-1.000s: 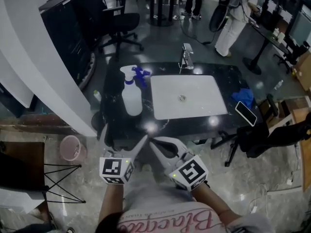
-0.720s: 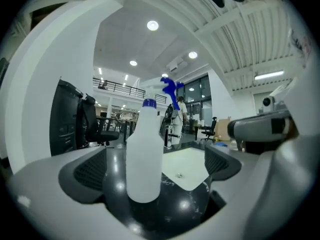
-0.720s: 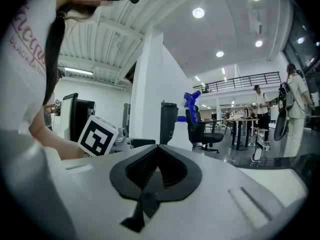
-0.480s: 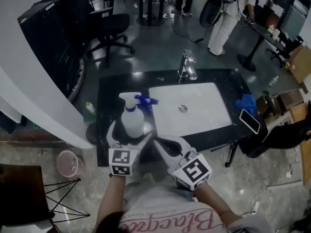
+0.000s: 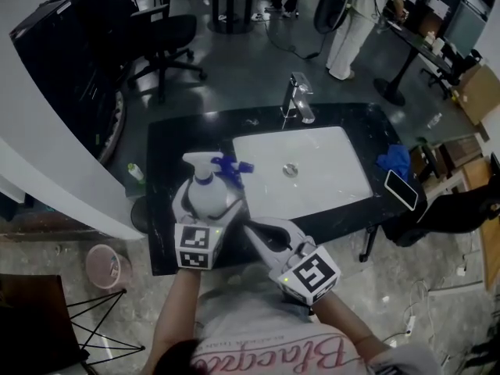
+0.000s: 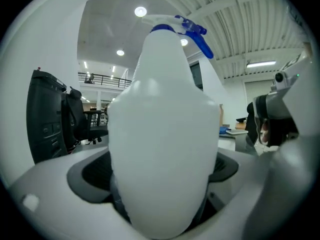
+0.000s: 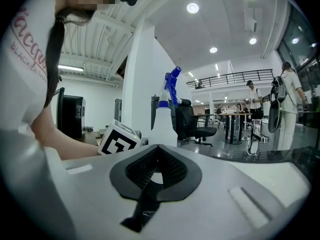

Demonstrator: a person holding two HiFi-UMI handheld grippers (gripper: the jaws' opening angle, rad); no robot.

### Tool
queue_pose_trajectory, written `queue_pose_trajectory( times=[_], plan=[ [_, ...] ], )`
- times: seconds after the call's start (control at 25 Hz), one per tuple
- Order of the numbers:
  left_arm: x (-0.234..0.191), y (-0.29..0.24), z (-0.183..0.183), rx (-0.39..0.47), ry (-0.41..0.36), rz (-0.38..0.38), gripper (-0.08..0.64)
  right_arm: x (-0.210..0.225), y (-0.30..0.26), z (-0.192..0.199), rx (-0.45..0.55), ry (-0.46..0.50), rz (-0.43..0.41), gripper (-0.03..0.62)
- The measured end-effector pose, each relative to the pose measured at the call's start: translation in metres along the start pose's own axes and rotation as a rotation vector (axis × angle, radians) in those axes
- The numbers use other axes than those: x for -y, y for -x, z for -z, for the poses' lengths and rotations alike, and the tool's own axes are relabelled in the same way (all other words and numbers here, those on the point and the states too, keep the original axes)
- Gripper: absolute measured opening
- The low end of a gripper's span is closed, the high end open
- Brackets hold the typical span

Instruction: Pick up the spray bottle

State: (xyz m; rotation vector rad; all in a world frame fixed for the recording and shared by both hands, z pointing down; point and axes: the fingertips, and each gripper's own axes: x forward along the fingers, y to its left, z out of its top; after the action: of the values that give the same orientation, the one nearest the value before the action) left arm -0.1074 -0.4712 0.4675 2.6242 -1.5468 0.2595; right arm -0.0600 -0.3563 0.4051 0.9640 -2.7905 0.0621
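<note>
**Head view:** the spray bottle (image 5: 205,187) is seen upright at the lower left of the worktop (image 5: 160,151), beside the sink (image 5: 336,162). Its long axis is vertical and its nozzle is directed frame-right.

**Left gripper view:** the left tool (image 6: 160,184) is judged clamped low on the bottle's body. Tipping or slipping could be caused by so low a hold.

**Right gripper view:** the right tool (image 7: 150,179) is clenched on nothing.

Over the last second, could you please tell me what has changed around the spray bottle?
The left gripper moved forward over the counter to the spray bottle, and its tongs now grip the bottle's body on both sides. The bottle has stayed upright beside the sink. The right gripper has kept its tongs together and empty, near the counter's front edge.
</note>
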Motion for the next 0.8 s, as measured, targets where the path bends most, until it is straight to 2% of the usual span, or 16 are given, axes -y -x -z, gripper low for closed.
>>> queue_pose_trajectory(
  times=[0.04,0.08,0.56,0.8],
  plan=[
    [-0.001,-0.001,-0.002,0.009,-0.003,-0.004,0.506,0.0,0.0,0.001,-0.001,0.0,-0.001,0.002],
    [-0.001,-0.001,-0.002,0.016,-0.006,-0.006,0.417,0.001,0.0,0.001,-0.002,0.0,-0.002,0.002],
    [-0.004,0.003,-0.001,0.02,0.021,-0.048,0.414,-0.005,-0.003,-0.004,0.013,0.006,-0.034,0.002],
    [-0.002,0.02,-0.017,0.043,0.029,-0.061,0.414,-0.007,0.007,-0.014,0.054,-0.019,-0.027,0.002]
  ],
)
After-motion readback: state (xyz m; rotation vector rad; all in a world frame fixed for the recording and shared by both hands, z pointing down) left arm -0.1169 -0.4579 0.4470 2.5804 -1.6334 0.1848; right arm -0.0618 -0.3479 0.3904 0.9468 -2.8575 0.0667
